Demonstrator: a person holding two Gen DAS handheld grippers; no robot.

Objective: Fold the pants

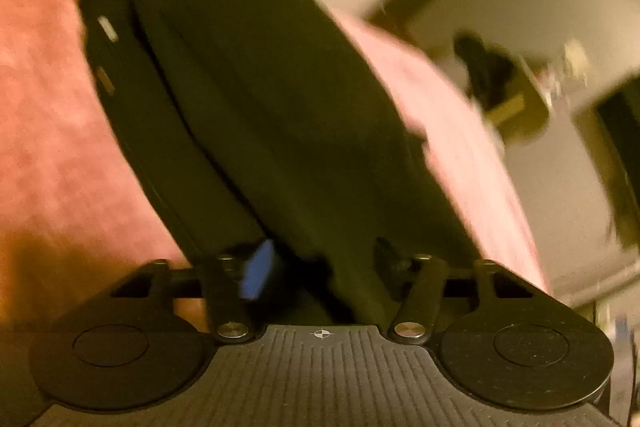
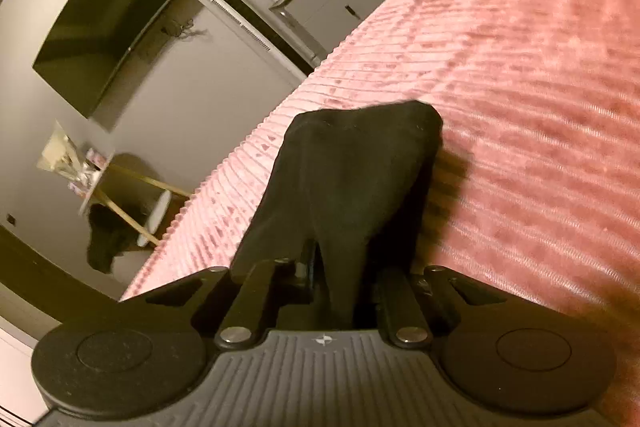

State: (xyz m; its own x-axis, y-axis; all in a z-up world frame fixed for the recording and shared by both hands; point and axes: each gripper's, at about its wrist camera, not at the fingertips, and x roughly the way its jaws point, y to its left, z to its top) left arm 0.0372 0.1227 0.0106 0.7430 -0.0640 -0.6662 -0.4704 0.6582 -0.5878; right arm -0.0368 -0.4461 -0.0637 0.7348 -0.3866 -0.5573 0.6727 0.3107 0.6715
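Note:
The black pants (image 1: 256, 99) lie along the pink ribbed bedspread (image 1: 52, 131), stretching away from my left gripper (image 1: 320, 267), which is shut on their near end; a blue pad shows at the left finger. The view is blurred. In the right wrist view, my right gripper (image 2: 340, 275) is shut on another end of the black pants (image 2: 352, 167), and the cloth rises in a bunch from the fingers above the bedspread (image 2: 520, 87).
The bed edge runs diagonally in the right wrist view. Beyond it are a wall-mounted TV (image 2: 104, 23), a grey cabinet (image 2: 336, 3), a small round table (image 2: 92, 175) and a dark garment on the floor (image 2: 108, 239).

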